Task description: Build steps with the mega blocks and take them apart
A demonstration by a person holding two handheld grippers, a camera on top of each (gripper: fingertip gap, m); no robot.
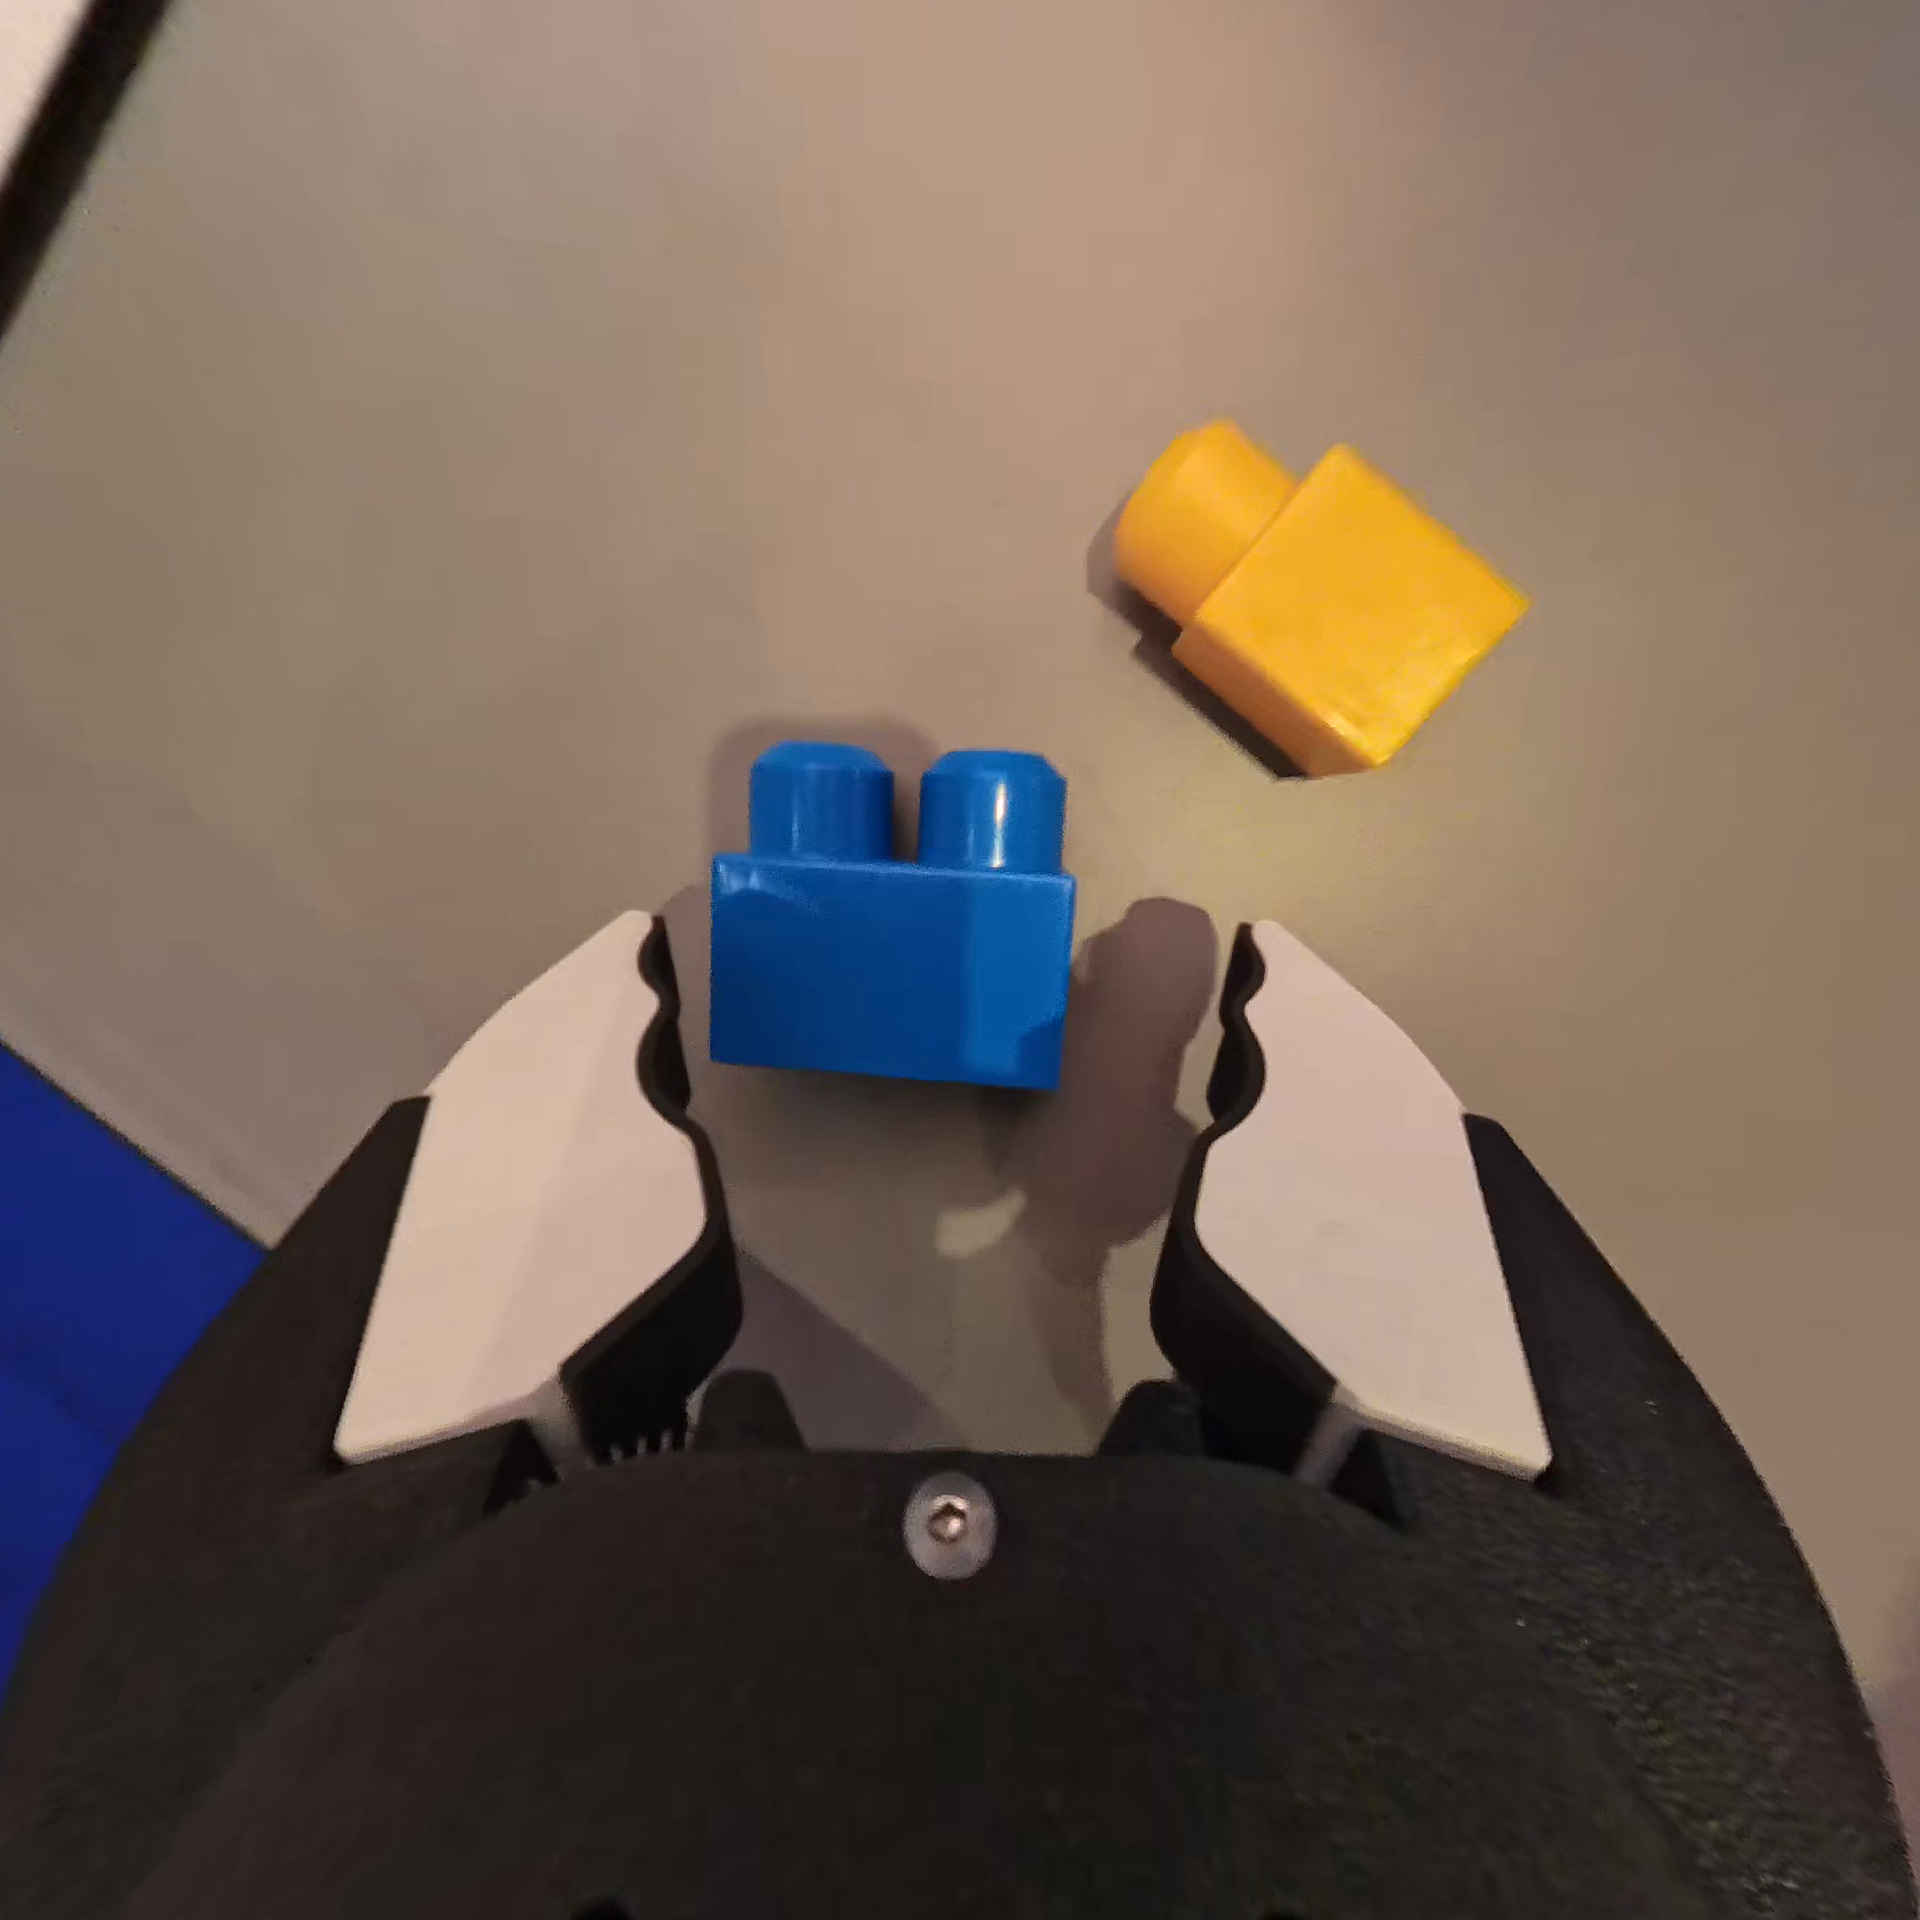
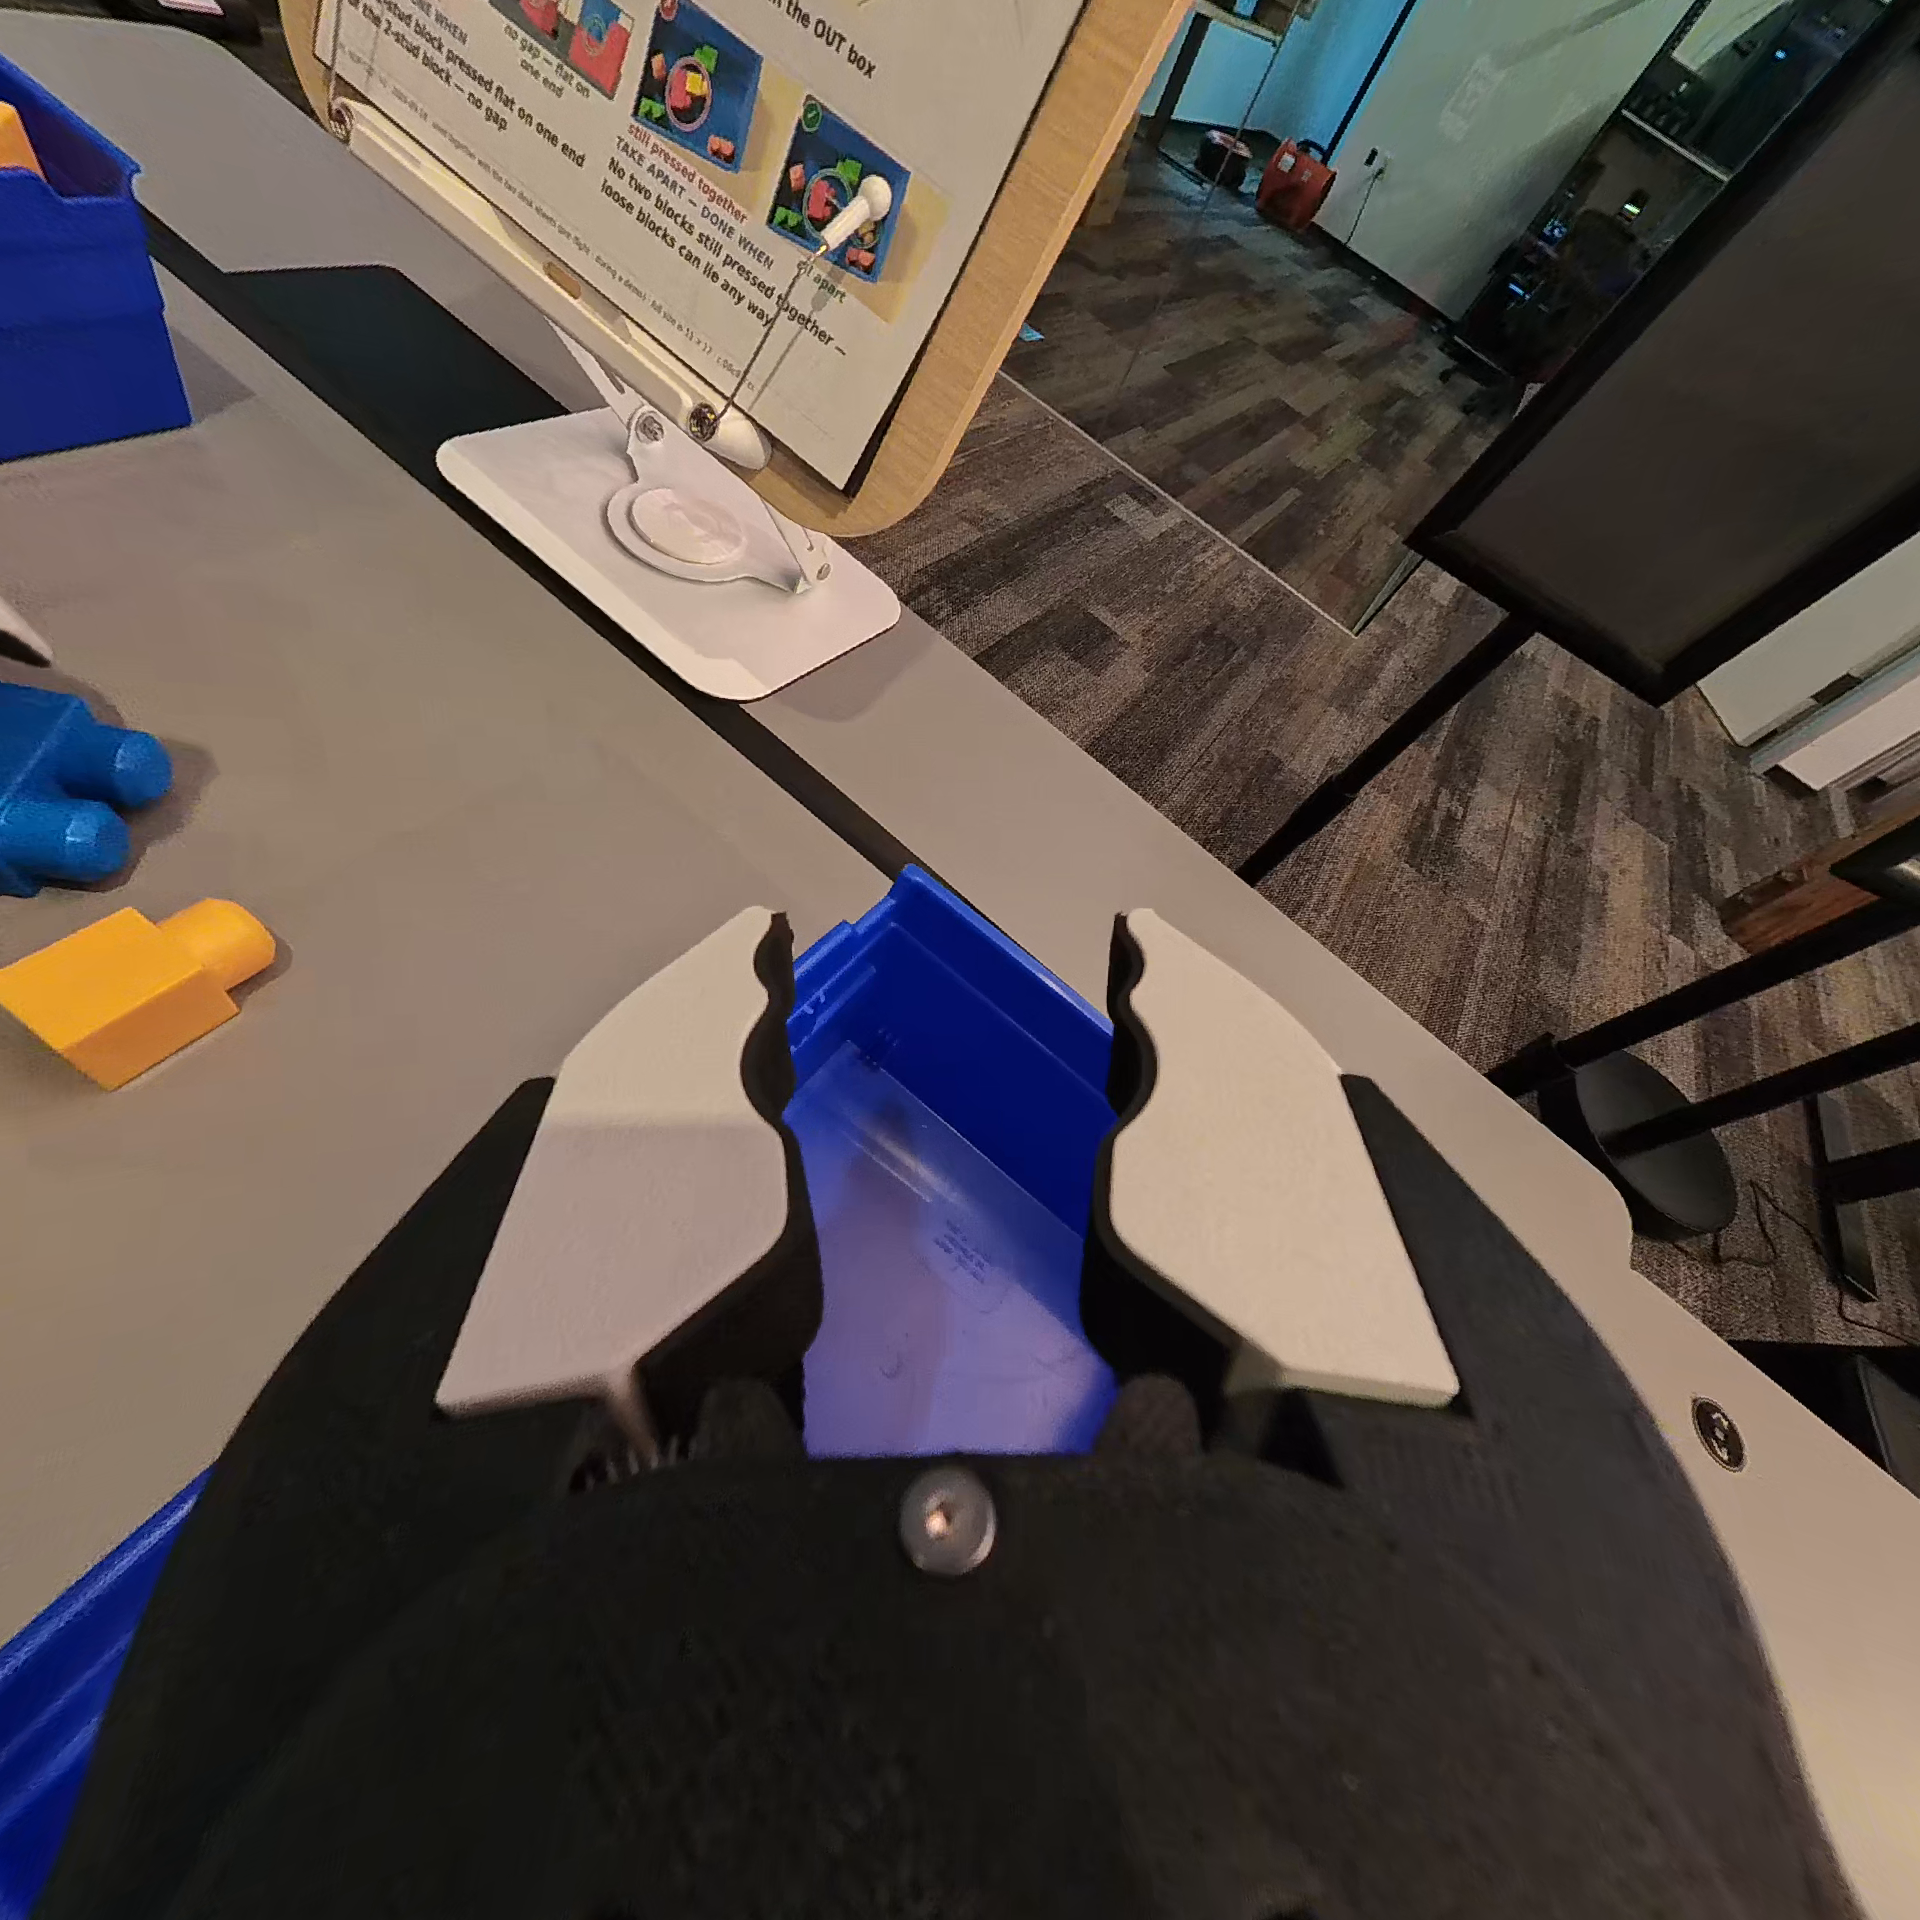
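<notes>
The left wrist view looks nearly straight down on the grey table (image 1: pixel 520 468) and takes in just two loose pieces. The blue block (image 1: pixel 888 971), a two-stud piece, lies on its side with its studs pointing away from the camera. The yellow block (image 1: pixel 1340 613), a single-stud piece, also lies on its side, beyond the blue block and off to its right, clearly apart from it. A sliver of blue shows at the lower left edge of this view; what it belongs to I cannot tell.

The left gripper (image 1: pixel 940 961) hangs over the blue block with its jaws spread wide. The block's body sits between the two tips, closer to the left tip, with a clear gap on the right side. Neither tip appears to press on it.

The right wrist view shows much more of the room. From here the blue block (image 2: pixel 62 790) sits at the far left edge, the yellow block (image 2: pixel 130 987) just beside it. Past the blue block, on the far side of the table, stands a wood-framed instruction board (image 2: pixel 727 208) on a white base (image 2: pixel 665 551), and a blue bin (image 2: pixel 73 301) sits at the upper left.

The right gripper (image 2: pixel 945 971) is well away from the blue block, poised above another blue bin (image 2: pixel 935 1195), jaws moderately parted and holding nothing.
</notes>
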